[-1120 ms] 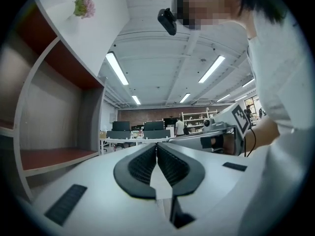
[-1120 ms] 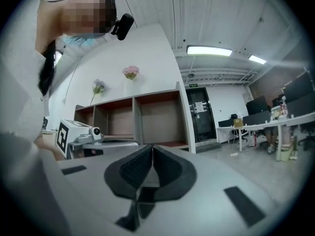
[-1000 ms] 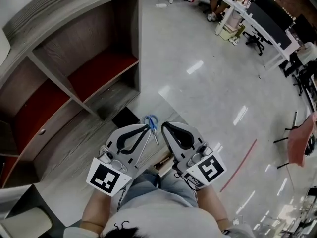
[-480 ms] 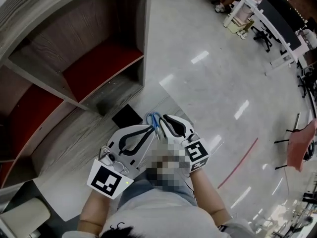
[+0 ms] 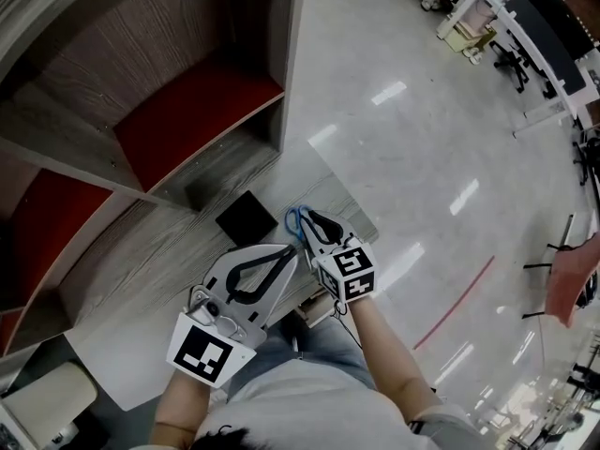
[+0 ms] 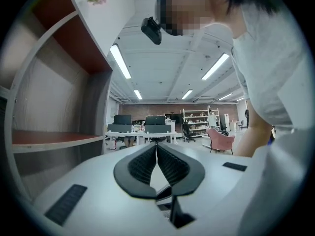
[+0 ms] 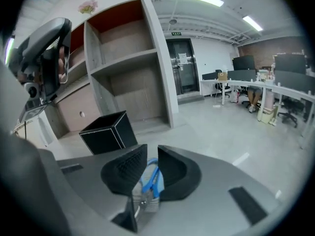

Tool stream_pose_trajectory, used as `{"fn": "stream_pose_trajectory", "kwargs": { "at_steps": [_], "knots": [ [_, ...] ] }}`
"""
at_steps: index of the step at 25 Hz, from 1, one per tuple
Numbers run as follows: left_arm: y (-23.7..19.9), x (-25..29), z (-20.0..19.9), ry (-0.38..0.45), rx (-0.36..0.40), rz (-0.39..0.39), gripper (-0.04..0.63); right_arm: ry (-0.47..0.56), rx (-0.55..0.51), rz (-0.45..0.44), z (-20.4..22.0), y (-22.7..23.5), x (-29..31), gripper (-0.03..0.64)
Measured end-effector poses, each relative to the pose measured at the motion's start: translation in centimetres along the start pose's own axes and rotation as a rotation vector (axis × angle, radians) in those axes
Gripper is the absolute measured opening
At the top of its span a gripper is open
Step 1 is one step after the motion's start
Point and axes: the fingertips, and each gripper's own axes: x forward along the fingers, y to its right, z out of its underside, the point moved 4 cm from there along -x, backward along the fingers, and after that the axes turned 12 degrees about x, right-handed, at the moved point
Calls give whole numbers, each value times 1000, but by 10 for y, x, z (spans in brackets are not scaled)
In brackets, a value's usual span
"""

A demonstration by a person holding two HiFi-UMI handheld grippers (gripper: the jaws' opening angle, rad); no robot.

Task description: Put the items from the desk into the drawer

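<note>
Scissors with blue handles [image 5: 293, 220] lie on the grey wood desk [image 5: 141, 270] near its right edge. My right gripper [image 5: 314, 223] is over them, open by a narrow gap. In the right gripper view the blue handles [image 7: 151, 178] show between and just below the jaws of that gripper [image 7: 151, 152]; whether the pads touch them I cannot tell. My left gripper [image 5: 286, 254] sits beside it, a little nearer to me, shut and empty; in the left gripper view its jaws [image 6: 156, 146] meet at the tips and point up into the room.
A black open-topped box [image 5: 247, 217] [image 7: 106, 132] stands on the desk just behind the scissors. A shelf unit with red-lined compartments [image 5: 187, 111] rises at the back left. A brown wooden piece [image 5: 314, 303] shows under the desk's front edge. Shiny floor lies to the right.
My right gripper has moved forward and left onto the scissors and its jaws have parted. The left gripper has stayed about where it was, still shut.
</note>
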Motion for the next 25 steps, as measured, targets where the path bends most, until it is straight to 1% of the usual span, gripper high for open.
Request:
{"fn": "stream_pose_trajectory", "kwargs": {
  "at_steps": [6, 15, 20, 22, 25],
  "knots": [
    [0, 0, 8, -4, -26, -4, 11, -107, 4, 45, 24, 11, 16, 75],
    [-5, -8, 17, -23, -36, -33, 11, -225, -2, 100, 39, 12, 37, 92],
    [-7, -12, 20, -25, -40, -46, 11, -268, -17, 97, 36, 5, 46, 95],
    [-8, -12, 21, -26, -38, -48, 11, -279, -19, 90, 35, 1, 48, 118],
    [-10, -13, 22, -27, -45, -54, 11, -309, -44, 89, 39, -3, 50, 121]
  ]
}}
